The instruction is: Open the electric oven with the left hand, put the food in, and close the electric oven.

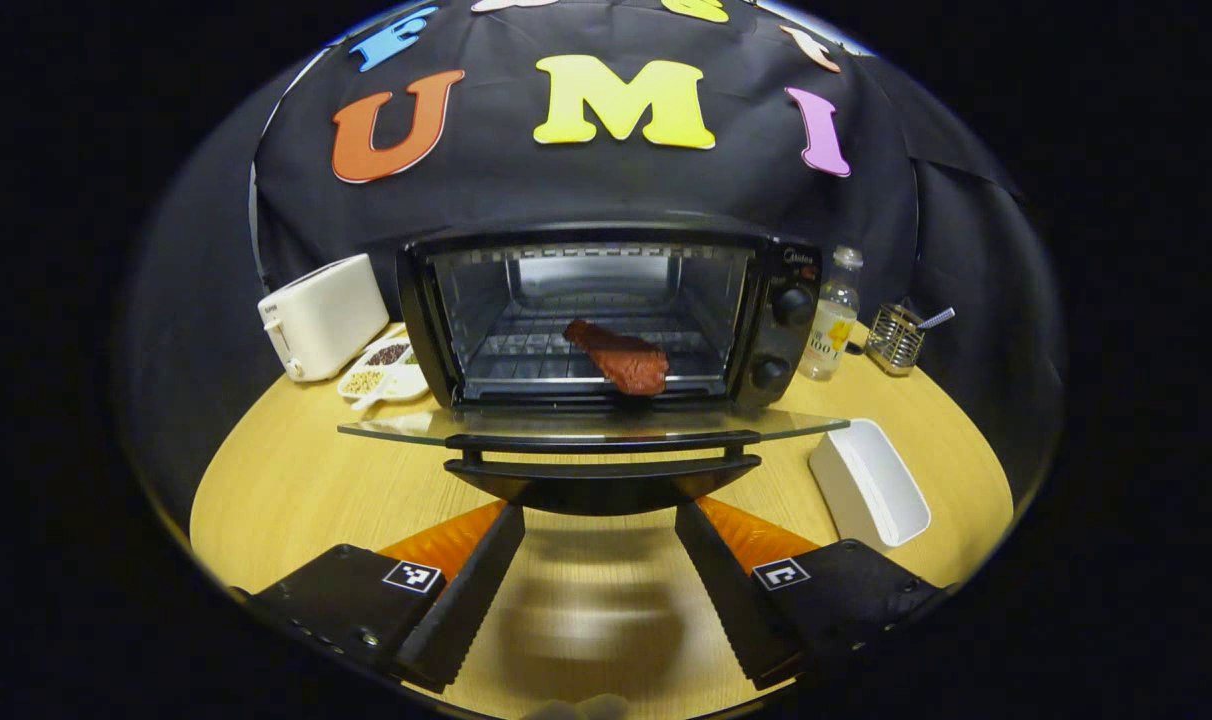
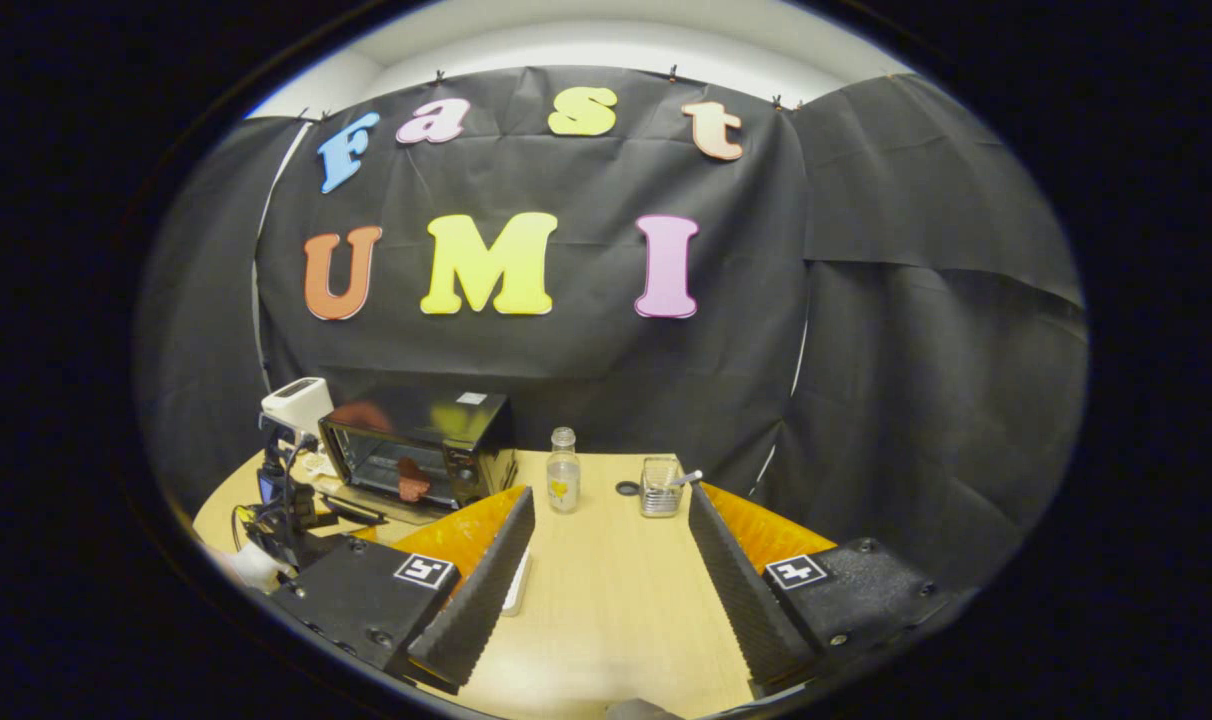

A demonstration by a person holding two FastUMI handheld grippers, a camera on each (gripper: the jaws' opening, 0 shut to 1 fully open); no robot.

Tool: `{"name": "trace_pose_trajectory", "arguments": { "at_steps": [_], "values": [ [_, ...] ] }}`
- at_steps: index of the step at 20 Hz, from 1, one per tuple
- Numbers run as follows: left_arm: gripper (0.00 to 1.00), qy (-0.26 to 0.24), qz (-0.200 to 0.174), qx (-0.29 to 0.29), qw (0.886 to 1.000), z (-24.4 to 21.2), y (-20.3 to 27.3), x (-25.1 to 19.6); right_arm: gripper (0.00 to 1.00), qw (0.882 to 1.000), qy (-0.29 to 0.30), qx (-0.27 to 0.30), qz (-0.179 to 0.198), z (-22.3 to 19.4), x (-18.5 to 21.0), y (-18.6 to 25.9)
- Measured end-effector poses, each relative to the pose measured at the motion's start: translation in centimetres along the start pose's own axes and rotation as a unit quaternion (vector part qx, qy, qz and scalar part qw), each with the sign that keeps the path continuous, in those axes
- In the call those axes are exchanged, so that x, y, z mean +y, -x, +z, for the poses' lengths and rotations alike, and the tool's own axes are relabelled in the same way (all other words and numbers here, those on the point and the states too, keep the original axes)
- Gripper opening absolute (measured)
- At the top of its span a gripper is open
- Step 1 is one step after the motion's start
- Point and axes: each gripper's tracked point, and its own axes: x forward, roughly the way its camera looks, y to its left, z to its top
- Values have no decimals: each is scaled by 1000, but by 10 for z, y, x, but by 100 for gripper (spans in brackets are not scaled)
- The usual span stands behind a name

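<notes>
In the left gripper view we see our left claw (image 1: pixel 598 590) spread wide and holding nothing, its two fingers low over the round pale wooden counter (image 1: pixel 286 480). Straight ahead of it stands the black electric oven (image 1: pixel 606 315) with its glass door (image 1: pixel 591 425) folded down flat and the long black door handle (image 1: pixel 601 468) just beyond the fingertips, apart from them. The reddish-brown slab of food (image 1: pixel 621 358) lies on the wire rack inside the oven, near the front edge and right of centre. Two black knobs (image 1: pixel 792 305) sit one above the other on the oven's right panel.

Left of the oven stands a white toaster (image 1: pixel 321 315), with a white divided dish of grains (image 1: pixel 384 372) between the two. Right of the oven stand a clear bottle with a yellow label (image 1: pixel 829 322) and a wire utensil holder (image 1: pixel 893 338). A white rectangular tray (image 1: pixel 871 482) lies on the counter near the right finger.

In the right gripper view our right claw (image 2: pixel 611 580) is also wide apart and empty, above the counter and well away from the oven (image 2: pixel 421 450), which stands far off to its left. The left gripper's body (image 2: pixel 286 500) shows in front of that oven.
</notes>
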Motion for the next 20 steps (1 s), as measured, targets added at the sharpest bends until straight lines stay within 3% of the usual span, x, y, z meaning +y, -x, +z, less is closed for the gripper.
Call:
{"name": "trace_pose_trajectory", "arguments": {
  "at_steps": [16,20],
  "values": [
    [97,-18,4,-59,998,97,-38,7,98,1000,-27,12,-6,-8,-3,-14],
    [97,-13,5,-61,998,104,-43,3,98,999,-35,14,-3,-9,-4,-12]
  ]
}}
